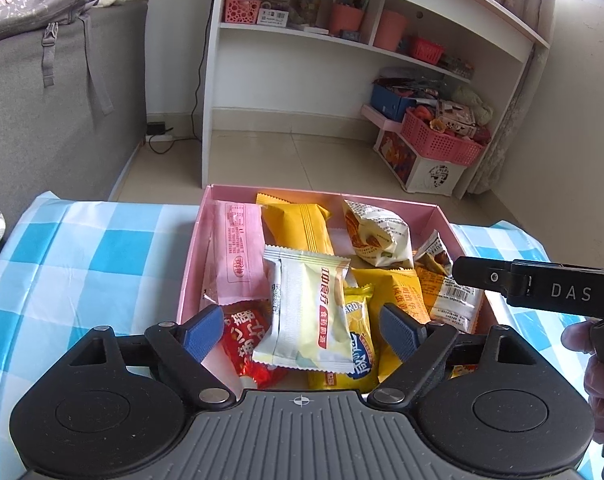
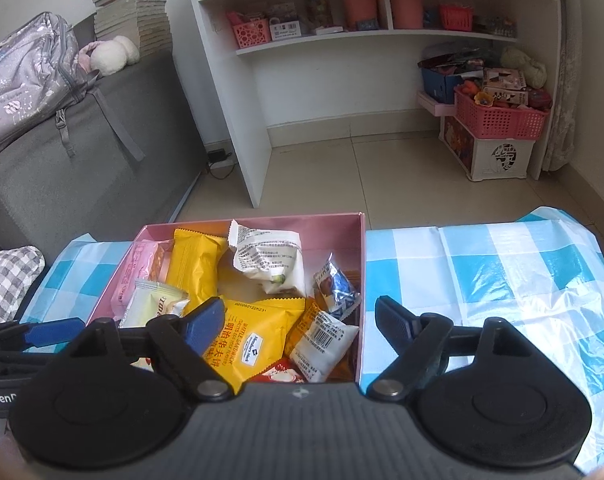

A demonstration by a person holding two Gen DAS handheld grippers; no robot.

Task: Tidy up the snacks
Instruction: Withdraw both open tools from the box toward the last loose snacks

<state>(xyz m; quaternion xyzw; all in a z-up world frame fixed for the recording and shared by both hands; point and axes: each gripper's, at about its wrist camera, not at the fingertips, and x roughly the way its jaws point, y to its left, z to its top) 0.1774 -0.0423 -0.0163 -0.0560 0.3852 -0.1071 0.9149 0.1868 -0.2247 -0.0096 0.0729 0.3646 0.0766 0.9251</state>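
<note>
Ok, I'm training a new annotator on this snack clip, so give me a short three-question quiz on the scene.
1. True or false: the left hand-held gripper is clamped on a snack.
2. What colour is the box holding the snacks? A) pink B) green C) black
3. Fill in: the pale yellow-white packet lies ____ the box.

Key: 1 false, its jaws stand open either side of the packet, pads apart from it. 2 A. 3 inside, on top of other packets.
</note>
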